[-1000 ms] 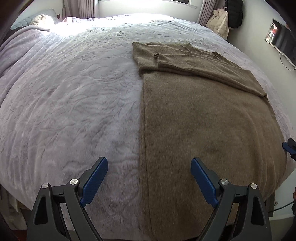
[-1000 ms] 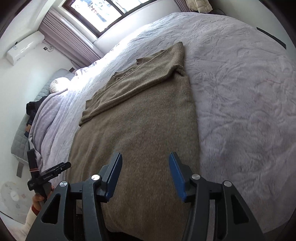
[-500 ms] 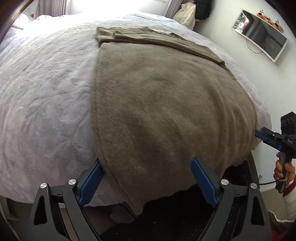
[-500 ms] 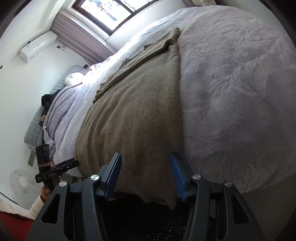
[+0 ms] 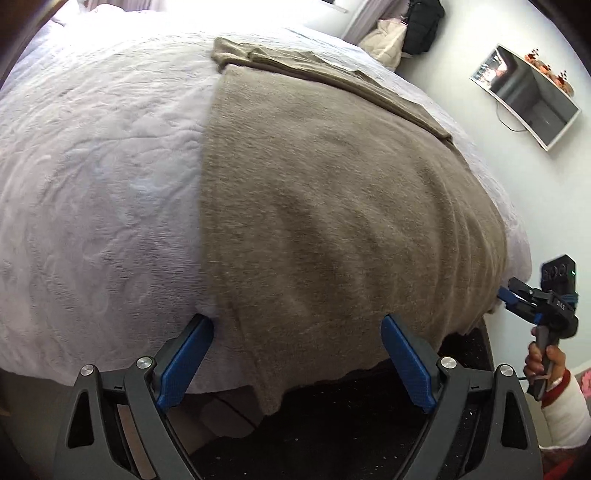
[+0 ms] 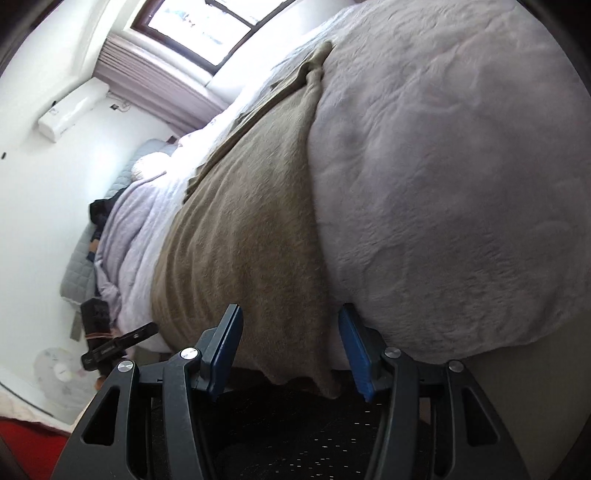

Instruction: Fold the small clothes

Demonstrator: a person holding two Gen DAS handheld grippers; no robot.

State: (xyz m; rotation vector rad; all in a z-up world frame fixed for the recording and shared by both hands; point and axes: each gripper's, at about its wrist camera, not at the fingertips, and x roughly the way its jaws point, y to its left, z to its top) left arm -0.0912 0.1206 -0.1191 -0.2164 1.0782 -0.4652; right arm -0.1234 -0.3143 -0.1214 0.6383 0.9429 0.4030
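A brown knit sweater (image 5: 332,206) lies flat on the lilac bedspread (image 5: 96,192), sleeves folded across its far end. Its hem hangs over the bed's near edge. My left gripper (image 5: 295,326) is open wide at that edge, and the hem's left corner (image 5: 269,384) dangles between its fingers, untouched by the pads. My right gripper (image 6: 290,315) is also open, with the hem's right corner (image 6: 317,380) hanging between its blue pads (image 6: 351,347). Each gripper shows in the other's view: the right (image 5: 517,295) at the sweater's right side, the left (image 6: 122,339) low on the left.
A person's hand (image 5: 543,365) in a white sleeve holds the right gripper. Below the hem is the bed's dark base (image 5: 332,424). A screen (image 5: 528,96) hangs on the right wall, with clothes (image 5: 406,33) in the corner. An air conditioner (image 6: 74,110) and a fan (image 6: 55,369) stand left.
Both grippers have sunk and tilted down toward the bed's near edge. The sweater's hanging hem, out of sight a second ago, now sits between each pair of fingers.
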